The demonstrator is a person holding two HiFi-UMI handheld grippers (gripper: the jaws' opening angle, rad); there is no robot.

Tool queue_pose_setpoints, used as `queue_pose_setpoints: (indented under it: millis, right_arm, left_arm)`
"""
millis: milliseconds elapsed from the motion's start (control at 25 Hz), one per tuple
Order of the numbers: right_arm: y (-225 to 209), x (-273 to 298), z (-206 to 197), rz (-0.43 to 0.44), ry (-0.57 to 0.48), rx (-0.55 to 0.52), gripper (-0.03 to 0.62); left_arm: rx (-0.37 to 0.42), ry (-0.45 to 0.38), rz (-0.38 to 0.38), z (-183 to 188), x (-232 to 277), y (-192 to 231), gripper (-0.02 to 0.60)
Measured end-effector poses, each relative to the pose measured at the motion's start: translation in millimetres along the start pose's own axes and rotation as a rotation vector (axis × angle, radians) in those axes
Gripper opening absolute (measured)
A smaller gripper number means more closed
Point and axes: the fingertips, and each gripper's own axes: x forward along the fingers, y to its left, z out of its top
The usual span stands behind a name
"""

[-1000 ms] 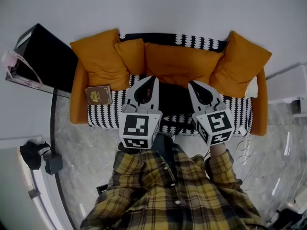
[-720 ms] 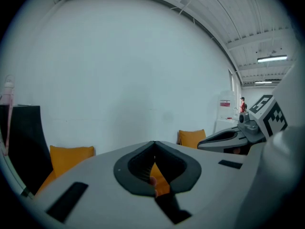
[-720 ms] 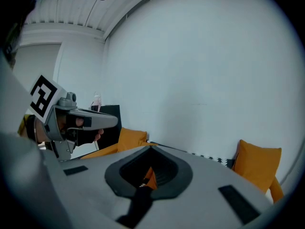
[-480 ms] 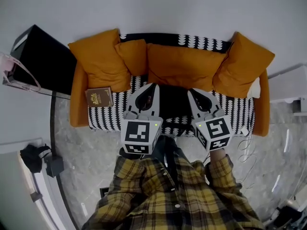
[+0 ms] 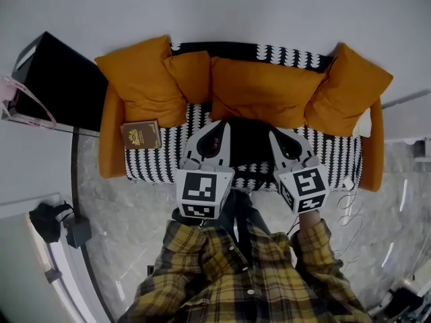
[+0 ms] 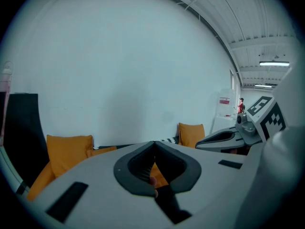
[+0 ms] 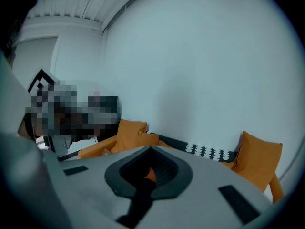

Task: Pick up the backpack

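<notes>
A black backpack [image 5: 248, 143] lies on the seat of an orange sofa [image 5: 110, 150] with a black-and-white patterned cover. It sits in front of the middle cushion and is partly hidden by the grippers. My left gripper [image 5: 219, 124] hangs over its left edge and my right gripper [image 5: 276, 134] over its right edge. Both point at the sofa back and slightly down. In the left gripper view the left gripper [image 6: 155, 143] has its jaws shut tip to tip. The right gripper view shows the right gripper [image 7: 150, 148] the same. I see nothing clamped in either.
Orange cushions [image 5: 138, 79] line the sofa back, with one more [image 5: 350, 89] at the right end. A brown book [image 5: 140, 134] lies on the left of the seat. A black cabinet [image 5: 60, 83] stands to the left, and a dark bag [image 5: 44, 217] sits on the marble floor.
Both grippers have sunk toward the sofa seat, side by side. Their jaws stay shut throughout.
</notes>
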Motion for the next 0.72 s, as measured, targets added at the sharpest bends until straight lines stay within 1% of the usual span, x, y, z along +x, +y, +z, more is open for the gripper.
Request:
queue_pose_setpoints:
  millis: [120, 240, 440, 720]
  right_arm:
    - [0, 8, -21, 0.009, 0.046, -0.01, 0.015]
    - [0, 18, -43, 0.024, 0.094, -0.019, 0.015]
    - [6, 39, -78, 0.05, 0.14, -0.005, 0.015]
    - [7, 68, -130, 0.061, 0.203, -0.003, 0.015]
  left_arm:
    - [0.001, 0.036, 0.004, -20, 3, 3, 0.018]
    - [-0.012, 0.083, 0.002, -47, 9, 6, 0.018]
    - [-0.031, 0.164, 0.0, -97, 16, 10, 0.018]
    - [-0.039, 0.236, -0.001, -155, 35, 20, 0.018]
